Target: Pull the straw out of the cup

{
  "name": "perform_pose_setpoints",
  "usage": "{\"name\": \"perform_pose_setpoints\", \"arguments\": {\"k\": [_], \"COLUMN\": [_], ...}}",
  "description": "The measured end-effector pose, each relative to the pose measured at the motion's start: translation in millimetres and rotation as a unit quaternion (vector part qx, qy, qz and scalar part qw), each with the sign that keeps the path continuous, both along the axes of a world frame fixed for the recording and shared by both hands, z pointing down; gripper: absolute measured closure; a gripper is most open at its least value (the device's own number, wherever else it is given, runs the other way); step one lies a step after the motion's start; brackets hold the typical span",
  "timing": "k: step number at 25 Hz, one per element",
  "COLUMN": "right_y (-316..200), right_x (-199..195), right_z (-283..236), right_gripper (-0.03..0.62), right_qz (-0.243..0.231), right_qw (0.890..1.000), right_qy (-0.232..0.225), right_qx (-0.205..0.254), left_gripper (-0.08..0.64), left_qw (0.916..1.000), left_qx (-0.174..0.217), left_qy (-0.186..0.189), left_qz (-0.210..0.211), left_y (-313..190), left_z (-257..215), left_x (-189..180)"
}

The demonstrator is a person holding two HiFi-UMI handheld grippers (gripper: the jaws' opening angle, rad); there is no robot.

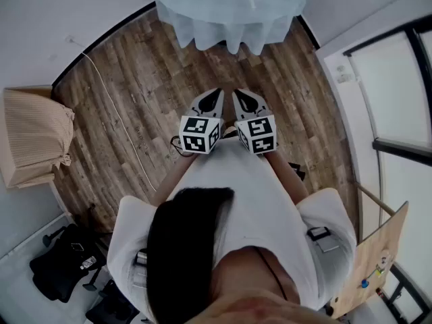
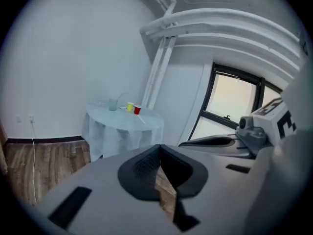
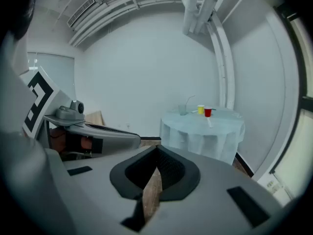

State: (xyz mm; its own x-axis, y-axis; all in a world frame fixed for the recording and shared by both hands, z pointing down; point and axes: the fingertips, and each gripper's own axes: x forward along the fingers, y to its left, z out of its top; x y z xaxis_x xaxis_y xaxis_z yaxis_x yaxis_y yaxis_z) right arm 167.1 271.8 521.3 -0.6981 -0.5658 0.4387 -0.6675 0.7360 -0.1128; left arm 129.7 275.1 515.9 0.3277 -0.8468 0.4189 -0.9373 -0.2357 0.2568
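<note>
Far across the room, a round table (image 2: 122, 129) under a pale cloth carries a clear cup (image 2: 113, 104) with a thin straw (image 2: 123, 95) leaning out of it. A yellow cup (image 2: 130, 106) and a red cup (image 2: 137, 110) stand beside it. The right gripper view shows the same clear cup (image 3: 182, 109) and straw (image 3: 190, 99). My left gripper (image 2: 159, 151) and right gripper (image 3: 157, 152) are held side by side in front of the person, both shut and empty, pointing toward the table (image 1: 229, 19) from well short of it.
Wood floor lies between me and the table. A tan box (image 1: 34, 137) stands against the left wall, with a white cable (image 1: 111, 106) trailing across the floor. A black chair (image 1: 64, 262) is at lower left. Windows (image 1: 398, 113) and a wooden board (image 1: 378, 255) are on the right.
</note>
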Motion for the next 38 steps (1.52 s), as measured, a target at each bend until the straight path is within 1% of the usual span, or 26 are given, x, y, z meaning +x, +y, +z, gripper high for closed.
{"name": "perform_pose_setpoints", "arguments": {"k": [3,7,9,14,17,19,22,28,30,33,36,38], "right_y": [-1,-4,-5,-3,-3,-10,-20,-47,-60,-84,-109,-124], "right_x": [-2,-4,-5,-17,-22,-22,-22,-33,-33,-30,-31,-36], "right_z": [-1,-3,-3,-1,-5,-7,-7,-7,-4,3,7,9], "right_gripper": [0.56,0.558,0.558,0.557,0.558,0.557,0.557,0.557,0.557,0.557,0.557,0.557], "right_qz": [0.003,0.006,0.005,-0.019,-0.031,-0.025,-0.015,-0.017,-0.005,0.023,0.049,0.057], "right_qw": [1.0,0.999,0.999,0.998,0.996,0.995,0.996,0.999,0.999,0.998,0.997,0.996], "right_qy": [-0.005,-0.036,-0.044,-0.046,-0.075,-0.09,-0.085,-0.051,-0.046,-0.049,-0.054,-0.055], "right_qx": [-0.003,-0.016,-0.022,-0.034,-0.035,-0.034,-0.026,0.002,-0.004,-0.021,-0.025,-0.027], "left_gripper": [0.551,0.551,0.551,0.551,0.551,0.551,0.551,0.551,0.551,0.551,0.551,0.551], "left_qw": [1.0,1.0,0.9999,0.9993,0.999,0.999,0.9991,0.9993,0.9991,0.9983,0.9976,0.9974], "left_qx": [-0.003,-0.007,-0.009,-0.009,-0.009,-0.008,-0.005,0.006,0.007,0.003,-0.005,-0.008], "left_qy": [0.001,0.006,0.012,0.031,0.038,0.039,0.039,0.037,0.042,0.057,0.068,0.071], "left_qz": [-0.001,0.001,-0.003,-0.019,-0.022,-0.018,-0.011,-0.001,0.003,0.01,0.009,0.012], "left_y": [1,3,4,3,-1,-8,-20,-55,-69,-94,-117,-129], "left_z": [1,3,3,3,3,4,4,3,2,2,5,6], "left_x": [-3,-6,-8,-19,-24,-26,-28,-35,-38,-43,-54,-61]}}
